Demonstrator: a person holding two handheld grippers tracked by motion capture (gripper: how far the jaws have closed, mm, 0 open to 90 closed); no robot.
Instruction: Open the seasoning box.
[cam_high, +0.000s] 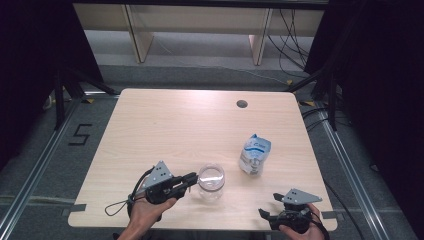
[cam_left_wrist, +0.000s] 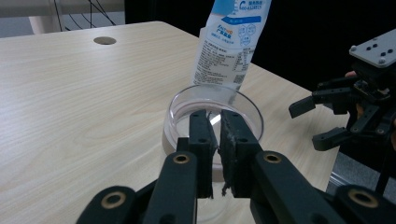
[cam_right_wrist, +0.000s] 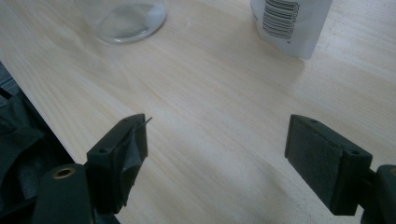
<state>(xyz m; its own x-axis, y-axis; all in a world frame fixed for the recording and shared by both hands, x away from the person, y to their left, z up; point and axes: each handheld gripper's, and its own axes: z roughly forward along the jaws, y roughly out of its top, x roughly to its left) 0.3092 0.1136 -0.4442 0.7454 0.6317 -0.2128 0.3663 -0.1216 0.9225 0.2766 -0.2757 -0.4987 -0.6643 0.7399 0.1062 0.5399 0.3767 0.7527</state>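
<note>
Glass is slippery: the left gripper (cam_left_wrist: 214, 122) is pinching the jar (cam_high: 211, 181) rim near the desk's (cam_high: 165, 125) front edge, risking tipping; the right gripper (cam_right_wrist: 217, 151) is hovering, jaws spread.

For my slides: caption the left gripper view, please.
Left gripper shut on clear glass jar rim; white pouch stands behind.

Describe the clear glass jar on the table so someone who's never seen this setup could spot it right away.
On the light wooden table, look near the front edge, a little left of the white and blue pouch. The glass jar stands there upright, open at the top, with the left gripper shut on its near rim. It is see-through and round; the pouch is opaque and printed.
</note>
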